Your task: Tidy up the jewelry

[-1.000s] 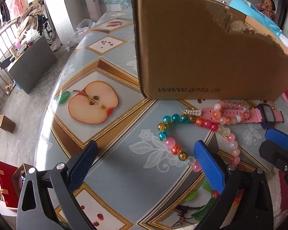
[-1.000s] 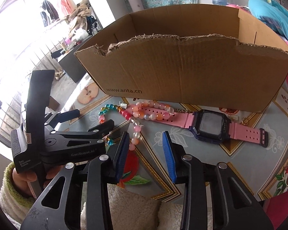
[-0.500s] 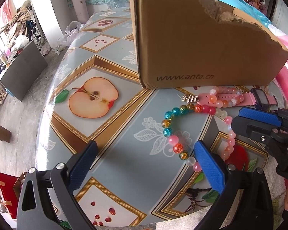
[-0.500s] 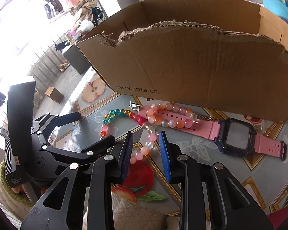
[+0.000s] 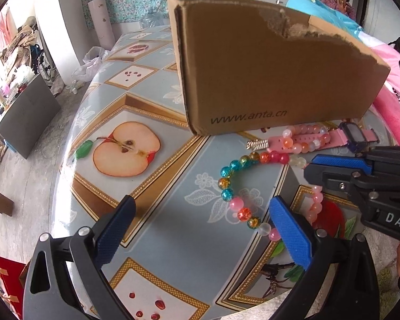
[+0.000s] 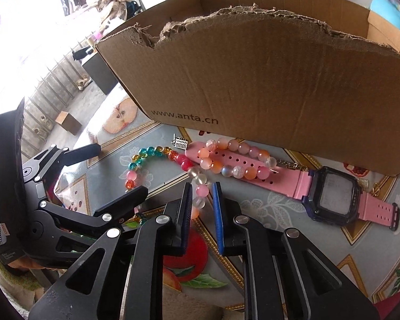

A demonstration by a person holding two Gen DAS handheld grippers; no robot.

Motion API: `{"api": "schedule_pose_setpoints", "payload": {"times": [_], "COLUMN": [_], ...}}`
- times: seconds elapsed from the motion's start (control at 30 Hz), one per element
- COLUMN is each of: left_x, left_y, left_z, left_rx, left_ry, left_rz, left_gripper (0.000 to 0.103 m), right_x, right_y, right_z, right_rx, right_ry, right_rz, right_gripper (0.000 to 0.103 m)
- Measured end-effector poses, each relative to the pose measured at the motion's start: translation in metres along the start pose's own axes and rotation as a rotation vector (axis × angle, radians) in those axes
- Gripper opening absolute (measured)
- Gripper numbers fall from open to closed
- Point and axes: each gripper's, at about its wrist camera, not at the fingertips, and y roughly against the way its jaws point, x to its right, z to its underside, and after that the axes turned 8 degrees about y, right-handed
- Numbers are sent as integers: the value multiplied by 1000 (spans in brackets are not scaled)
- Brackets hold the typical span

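Glass-like round beads, strung in a loose loop, make up the multicoloured bead bracelet (image 6: 157, 157): teal, amber, orange and red crackled beads along one arc, pale pink and frosted clear beads along the other. It lies flat on the glossy grey-blue tablecloth printed with fruit panels (image 5: 173, 213), just in front of the torn brown cardboard box marked www.anta.cn (image 6: 266, 80). A small silver charm (image 6: 180, 143) sits at its far end.

Beside it, a shorter string of peach and pink beads (image 6: 234, 157) lies draped over the strap of the pink digital watch with a dark square face (image 6: 330, 194), also on the cloth near the box wall.

Right gripper (image 6: 202, 200): blue-padded jaws have just been closing and stand narrow, with a pale pink bead of the bracelet between them; whether the pads press it cannot be told.

Left gripper (image 5: 200, 229): jaws spread wide, hovering over the teal-and-orange side of the loop, one finger beside the bracelet's pink beads, holding nothing.
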Motion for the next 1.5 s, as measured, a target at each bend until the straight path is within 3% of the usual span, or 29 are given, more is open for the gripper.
{"api": "schedule_pose_setpoints", "payload": {"times": [0.1,0.27,0.3,0.37,0.4,0.47,0.7,0.87,1.03,1.13,1.27,1.37,1.5], "left_x": [-1,6,9,13,14,14,9,14,22,32,42,45,47], "left_y": [8,-1,-3,-8,-10,-8,28,89,142,144,114,70,3], "left_z": [-8,-17,-17,-15,-14,-13,-9,-20,-70,-113,-168,-200,-219], "left_rx": [57,21,13,-12,-7,-8,29,134,265,302,262,176,30], "left_ry": [-1,-22,-32,-50,-53,-40,66,96,85,63,56,53,45], "left_rz": [53,70,70,53,38,42,131,210,322,347,308,254,179], "left_gripper": [91,52,48,27,26,10,9,9,9,9,9,9,9], "right_x": [2,4,4,9,10,17,23,28,40,62,100,117,138], "right_y": [1,0,-1,2,3,8,43,97,159,176,155,112,51], "right_z": [1,0,-1,3,4,8,15,12,-23,-54,-99,-134,-161], "right_rx": [1,6,8,13,17,21,80,182,345,389,309,176,-27], "right_ry": [2,-1,1,4,8,6,31,67,141,157,118,64,-12], "right_rz": [-4,-24,-29,-40,-47,-67,-126,-147,-136,-112,-136,-177,-230], "right_gripper": [10,10,10,9,8,7,7,7,7,7,7,7,7]}}
